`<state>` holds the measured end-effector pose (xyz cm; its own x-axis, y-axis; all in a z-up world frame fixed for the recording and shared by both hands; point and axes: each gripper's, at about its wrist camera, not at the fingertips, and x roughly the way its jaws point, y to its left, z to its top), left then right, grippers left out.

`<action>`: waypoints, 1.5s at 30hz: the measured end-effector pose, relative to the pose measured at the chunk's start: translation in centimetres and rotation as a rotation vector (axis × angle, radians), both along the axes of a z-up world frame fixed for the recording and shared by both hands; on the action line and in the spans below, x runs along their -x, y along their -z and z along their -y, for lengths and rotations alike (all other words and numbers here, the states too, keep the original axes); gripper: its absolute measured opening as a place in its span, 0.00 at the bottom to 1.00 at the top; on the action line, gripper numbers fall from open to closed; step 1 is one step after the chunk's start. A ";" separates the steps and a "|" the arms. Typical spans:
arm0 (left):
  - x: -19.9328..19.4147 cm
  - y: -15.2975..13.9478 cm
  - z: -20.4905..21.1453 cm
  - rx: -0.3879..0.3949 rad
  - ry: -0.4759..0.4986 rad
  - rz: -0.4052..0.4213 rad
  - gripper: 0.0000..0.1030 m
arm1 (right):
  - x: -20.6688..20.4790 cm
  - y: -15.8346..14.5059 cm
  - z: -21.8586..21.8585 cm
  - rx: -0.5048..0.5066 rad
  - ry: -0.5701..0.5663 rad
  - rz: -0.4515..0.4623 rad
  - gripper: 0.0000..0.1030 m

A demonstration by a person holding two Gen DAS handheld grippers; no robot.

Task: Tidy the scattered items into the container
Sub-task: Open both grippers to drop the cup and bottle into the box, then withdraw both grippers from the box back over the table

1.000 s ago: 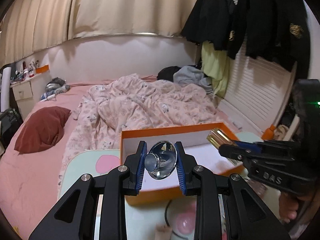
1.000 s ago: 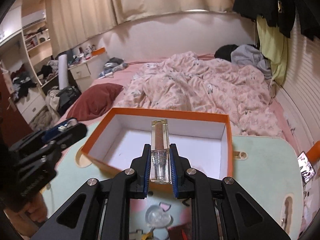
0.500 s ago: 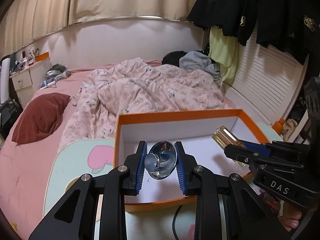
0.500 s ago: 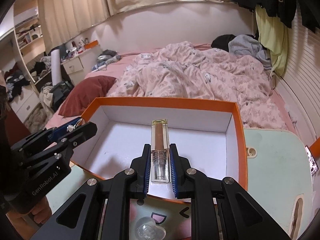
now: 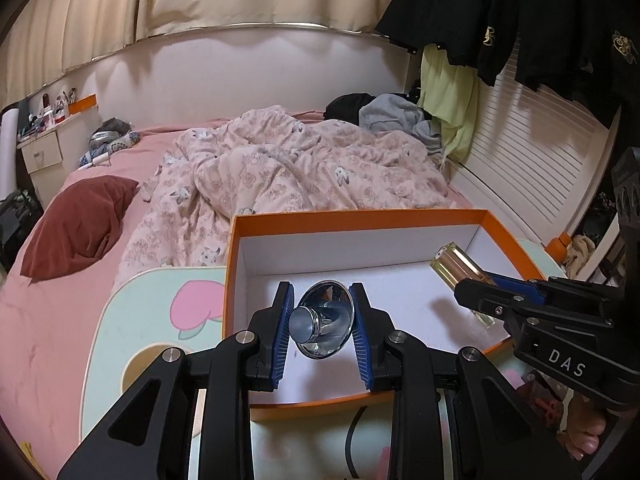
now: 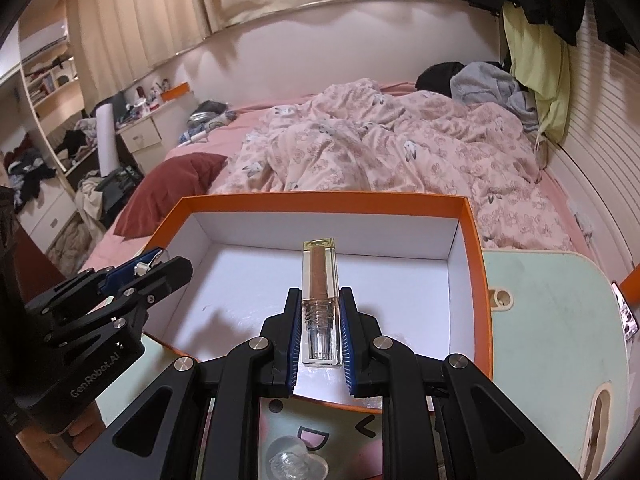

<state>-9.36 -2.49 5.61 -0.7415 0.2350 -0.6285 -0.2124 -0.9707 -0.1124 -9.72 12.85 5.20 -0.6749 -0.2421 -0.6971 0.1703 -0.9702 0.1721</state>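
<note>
An open orange box [image 5: 360, 215] with a white inside [image 6: 468, 240] stands on a mint green table. My left gripper [image 5: 322, 326] is shut on a shiny silver cone-shaped metal piece [image 5: 324, 324] and holds it over the box's near left part. My right gripper [image 6: 320, 330] is shut on a clear square lip gloss tube [image 6: 319, 280] with brown fill and holds it over the box's near edge. The tube also shows in the left wrist view [image 5: 460, 266], and the left gripper shows in the right wrist view [image 6: 156, 266].
The mint table [image 6: 552, 320] has a cartoon print and a slot at the right. A clear heart-shaped item [image 6: 296, 460] lies on the table under my right gripper. Behind the box is a bed with a pink floral quilt [image 5: 300, 168] and a dark red pillow [image 5: 80, 220].
Both grippers have moved forward and down over the orange box, each still holding its item. The box now looks larger and closer.
</note>
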 end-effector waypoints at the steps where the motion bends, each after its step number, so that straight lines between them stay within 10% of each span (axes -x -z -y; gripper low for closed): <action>1: 0.0 0.0 0.1 -0.005 -0.001 0.003 0.29 | 0.0 0.0 0.0 0.002 0.002 -0.002 0.16; 8: 0.1 0.2 0.5 -0.024 -0.017 0.023 0.32 | -0.2 -0.1 -0.5 0.012 0.019 -0.030 0.20; 14: -0.9 -0.5 1.0 -0.058 -0.025 -0.002 0.63 | -0.7 -0.6 -0.5 0.032 0.013 -0.046 0.23; 23: -4.1 -3.6 1.6 -0.057 -0.007 -0.073 0.63 | -2.9 -3.2 -0.2 0.074 -0.030 -0.105 0.24; 27: -6.7 -4.5 1.4 -0.054 0.020 -0.071 0.63 | -5.5 -4.9 0.3 0.094 -0.065 -0.149 0.46; 32: -10.5 -4.5 1.0 -0.069 0.059 -0.097 0.63 | -10.5 -6.1 1.6 0.033 -0.117 -0.213 0.48; 45: -18.7 -0.8 -0.8 -0.012 0.114 -0.085 0.63 | -19.7 -0.1 1.9 -0.089 -0.194 -0.139 0.47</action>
